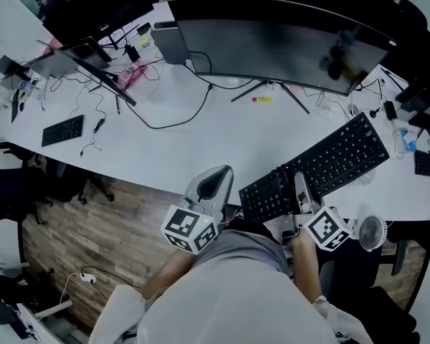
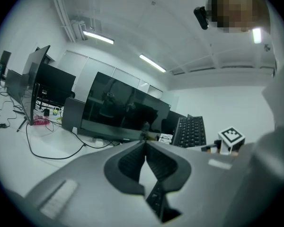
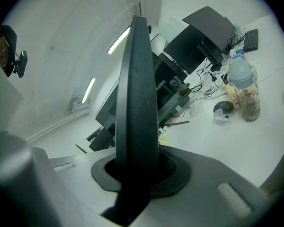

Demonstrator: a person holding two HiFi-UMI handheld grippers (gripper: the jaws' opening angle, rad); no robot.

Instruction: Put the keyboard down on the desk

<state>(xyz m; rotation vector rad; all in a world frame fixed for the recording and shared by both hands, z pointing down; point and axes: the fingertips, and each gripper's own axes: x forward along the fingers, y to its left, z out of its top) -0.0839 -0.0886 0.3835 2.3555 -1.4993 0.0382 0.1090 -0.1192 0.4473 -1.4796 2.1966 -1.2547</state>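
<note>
Where the head view looks down, a long black keyboard lies slantwise over the near edge of the white desk, its far end pointing to 2 o'clock and its near end overhanging the edge; whether the far end touches the desk I cannot tell. Right gripper clamps the keyboard close to that near end. Left gripper sits at 9 o'clock of it, apart from the keyboard. Wide curved dark monitor stands at 11 o'clock of the keyboard; small round white fan at 4 o'clock of the right gripper. Left gripper view: jaws pressed together at the tips, nothing between them; keyboard at 2 o'clock of the jaws, tilted up with its keys facing the camera. Right gripper view: keyboard seen edge-on, a dark slab rising toward 12 o'clock from between the jaws, which press on both its faces; clear plastic jar stands on the desk at 3 o'clock.
</note>
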